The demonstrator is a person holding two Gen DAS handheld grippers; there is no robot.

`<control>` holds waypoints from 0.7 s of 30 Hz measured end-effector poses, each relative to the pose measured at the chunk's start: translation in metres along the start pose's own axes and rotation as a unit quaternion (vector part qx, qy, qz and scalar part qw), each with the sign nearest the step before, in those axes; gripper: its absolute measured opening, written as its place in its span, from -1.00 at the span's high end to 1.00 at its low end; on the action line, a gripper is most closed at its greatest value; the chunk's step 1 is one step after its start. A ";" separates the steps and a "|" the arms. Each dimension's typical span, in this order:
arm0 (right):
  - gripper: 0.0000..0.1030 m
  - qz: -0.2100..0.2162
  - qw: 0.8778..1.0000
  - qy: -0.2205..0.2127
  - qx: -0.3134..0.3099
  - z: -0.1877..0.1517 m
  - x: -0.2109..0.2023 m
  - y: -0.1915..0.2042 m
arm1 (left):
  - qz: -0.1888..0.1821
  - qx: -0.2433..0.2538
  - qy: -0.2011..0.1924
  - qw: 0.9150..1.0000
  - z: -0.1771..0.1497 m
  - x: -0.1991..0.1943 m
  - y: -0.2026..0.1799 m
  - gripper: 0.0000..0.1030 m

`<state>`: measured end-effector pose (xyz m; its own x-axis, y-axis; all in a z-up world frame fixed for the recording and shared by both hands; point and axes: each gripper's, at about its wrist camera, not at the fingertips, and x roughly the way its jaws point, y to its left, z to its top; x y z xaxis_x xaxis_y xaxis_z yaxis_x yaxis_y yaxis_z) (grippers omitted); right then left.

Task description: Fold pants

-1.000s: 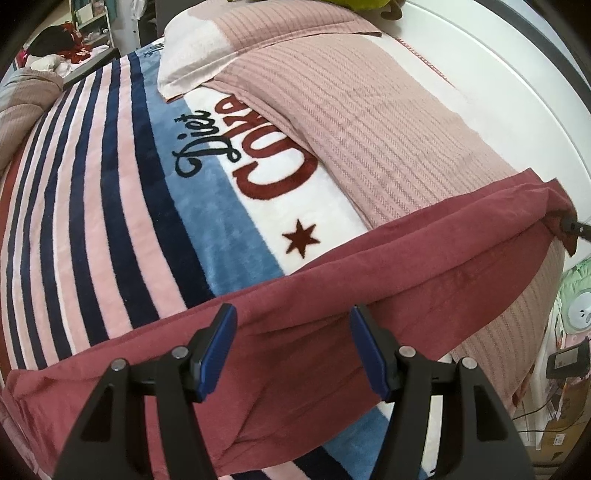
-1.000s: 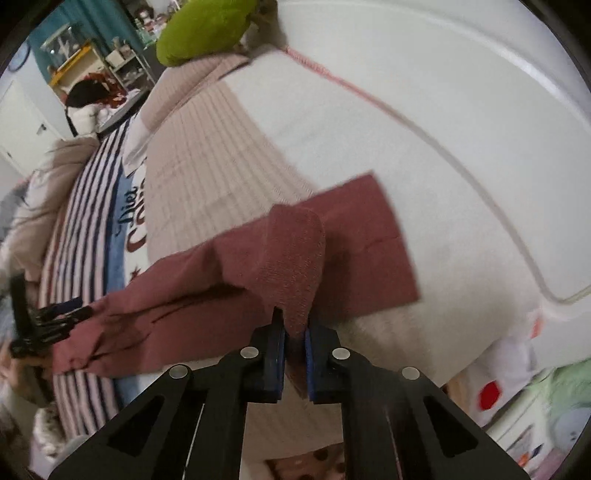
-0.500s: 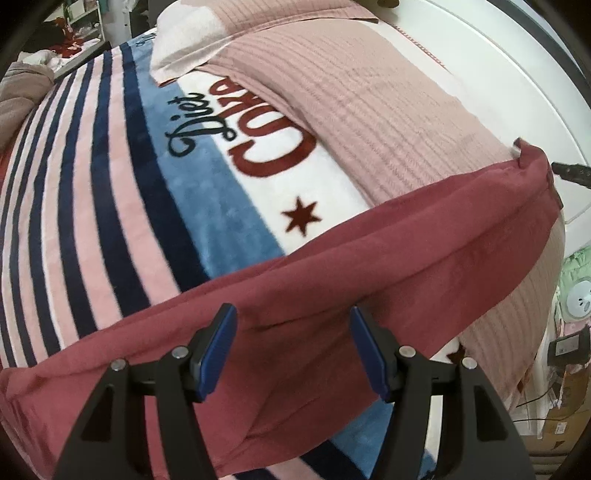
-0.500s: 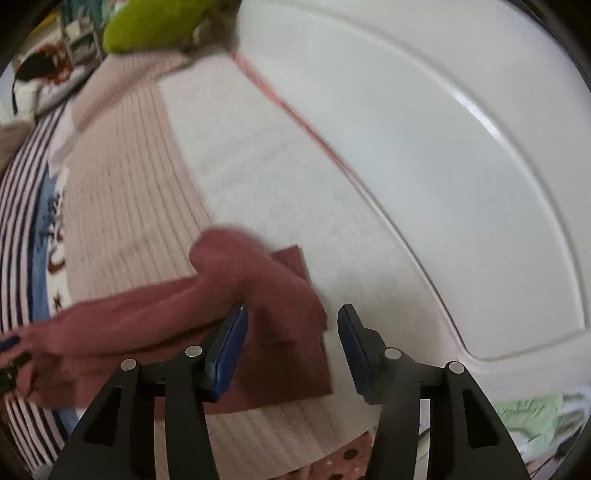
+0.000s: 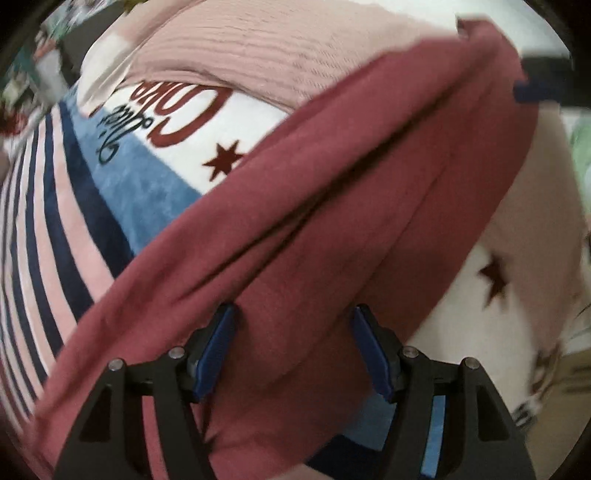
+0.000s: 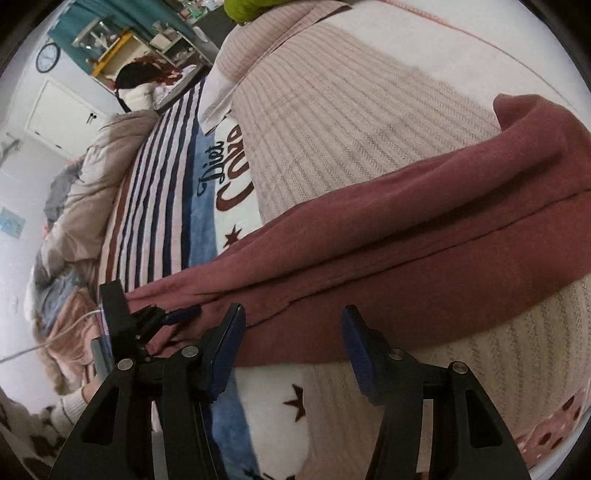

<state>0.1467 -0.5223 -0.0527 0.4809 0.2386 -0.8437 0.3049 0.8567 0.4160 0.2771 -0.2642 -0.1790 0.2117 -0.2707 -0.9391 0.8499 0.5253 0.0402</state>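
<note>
The dark red pants (image 5: 332, 206) lie stretched out in a long folded band across the bed. My left gripper (image 5: 295, 332) is open, its blue pads either side of the pants' near edge, holding nothing. My right gripper (image 6: 293, 332) is open just in front of the pants (image 6: 406, 251), empty. In the right wrist view the left gripper (image 6: 162, 317) shows at the pants' far left end. In the left wrist view the right gripper (image 5: 535, 88) shows blurred at the pants' far right end.
The bed carries a striped blue, pink and navy fleece blanket (image 6: 166, 206) with a cola logo, and a pink ribbed knit blanket (image 6: 351, 129). A pillow (image 6: 266, 37) and a green cushion (image 6: 251, 7) lie at the head. A beige duvet (image 6: 92, 177) is heaped at the left.
My right gripper opened, let go of the pants' end and swung round to face along the pants. My left gripper moved closer over the pants and stayed open.
</note>
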 end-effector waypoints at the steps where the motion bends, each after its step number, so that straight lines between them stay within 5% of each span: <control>1: 0.04 -0.009 1.000 -0.007 -0.002 -0.001 0.000 0.002 | 0.008 0.012 -0.008 1.000 -0.002 0.002 -0.003 -0.18; 3: 0.03 -0.012 1.000 -0.014 0.006 -0.004 0.003 0.004 | 0.022 0.029 -0.022 0.999 -0.004 0.003 -0.010 0.02; 6: 0.03 -0.011 0.999 -0.026 0.021 -0.012 0.002 0.003 | 0.017 0.048 -0.045 0.998 -0.008 -0.003 -0.021 0.90; 21: 0.02 0.025 0.999 -0.022 0.022 -0.031 0.012 0.018 | -0.076 0.035 -0.070 0.994 -0.027 -0.037 -0.014 0.99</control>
<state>0.1325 -0.4897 -0.0652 0.5312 0.2588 -0.8067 0.3161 0.8229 0.4722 0.2440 -0.2400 -0.1541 0.1381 -0.4543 -0.8801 0.9081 0.4127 -0.0705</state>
